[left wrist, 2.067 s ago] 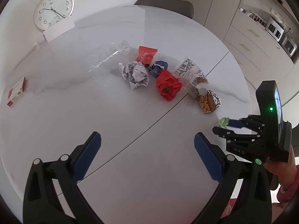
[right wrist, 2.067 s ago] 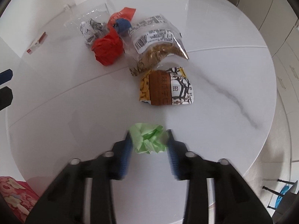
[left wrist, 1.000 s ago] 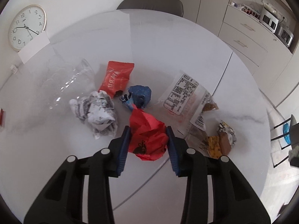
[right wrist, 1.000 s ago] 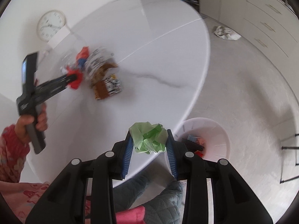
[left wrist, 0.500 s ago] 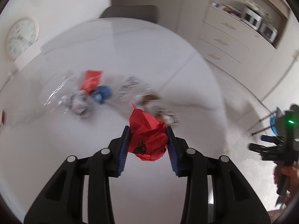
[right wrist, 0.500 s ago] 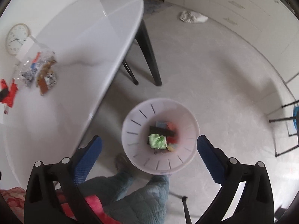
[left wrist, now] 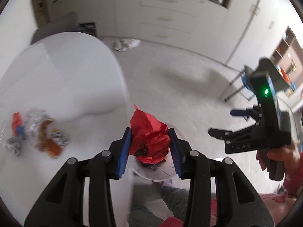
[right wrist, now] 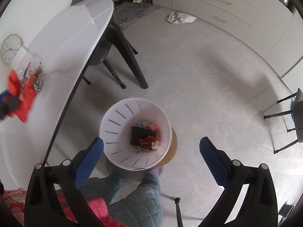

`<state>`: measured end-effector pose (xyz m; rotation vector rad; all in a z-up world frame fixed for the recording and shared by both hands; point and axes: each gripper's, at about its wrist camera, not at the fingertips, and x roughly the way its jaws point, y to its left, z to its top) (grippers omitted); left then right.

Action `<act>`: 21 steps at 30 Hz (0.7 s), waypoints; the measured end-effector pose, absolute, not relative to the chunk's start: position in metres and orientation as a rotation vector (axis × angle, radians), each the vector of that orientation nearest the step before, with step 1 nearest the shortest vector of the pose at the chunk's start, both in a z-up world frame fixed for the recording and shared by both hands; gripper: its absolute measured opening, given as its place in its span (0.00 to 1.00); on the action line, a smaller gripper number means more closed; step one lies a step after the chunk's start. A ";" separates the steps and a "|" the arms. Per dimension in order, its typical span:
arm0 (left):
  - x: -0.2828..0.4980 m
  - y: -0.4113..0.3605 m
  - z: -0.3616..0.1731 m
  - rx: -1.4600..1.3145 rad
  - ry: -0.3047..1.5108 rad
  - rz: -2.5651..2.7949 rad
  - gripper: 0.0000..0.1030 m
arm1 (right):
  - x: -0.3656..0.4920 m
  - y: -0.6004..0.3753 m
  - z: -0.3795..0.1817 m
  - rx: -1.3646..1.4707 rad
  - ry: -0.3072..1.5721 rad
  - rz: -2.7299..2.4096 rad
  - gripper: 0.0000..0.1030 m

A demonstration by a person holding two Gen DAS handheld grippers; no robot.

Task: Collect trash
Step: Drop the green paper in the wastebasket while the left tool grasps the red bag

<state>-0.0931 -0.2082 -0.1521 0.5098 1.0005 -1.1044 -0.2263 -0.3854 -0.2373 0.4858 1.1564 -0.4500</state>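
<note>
My left gripper (left wrist: pixel 149 130) holds a crumpled red paper (left wrist: pixel 145 124) between its blue pads, and its jaws are opening. It hangs past the white table (left wrist: pixel 66 85) edge, over the white bin (left wrist: pixel 151 175). My right gripper (right wrist: pixel 151 141) stands wide open and empty above the bin (right wrist: pixel 117 121), which holds several scraps. In the left wrist view the right gripper (left wrist: pixel 221 122) is off to the right, in a hand. The red paper (right wrist: pixel 22 98) shows at the left edge of the right wrist view. More wrappers (left wrist: pixel 37 136) lie on the table.
Dark table legs (right wrist: pixel 132 60) and a chair stand beside the bin. The person's legs (right wrist: pixel 132 198) are right below it. A white bag (right wrist: pixel 180 18) lies on the floor near the cabinets. A stool (right wrist: pixel 295 113) stands at the right. A clock (right wrist: pixel 10 49) leans at the table's back.
My right gripper opened over the bin and dropped the green paper ball into it. My left gripper lifted the red paper off the table and carried it past the edge to the bin.
</note>
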 end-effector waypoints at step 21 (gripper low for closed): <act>-0.113 -0.225 -0.154 0.541 1.011 -1.059 0.93 | -0.219 -0.397 -0.224 0.446 1.120 -0.398 0.97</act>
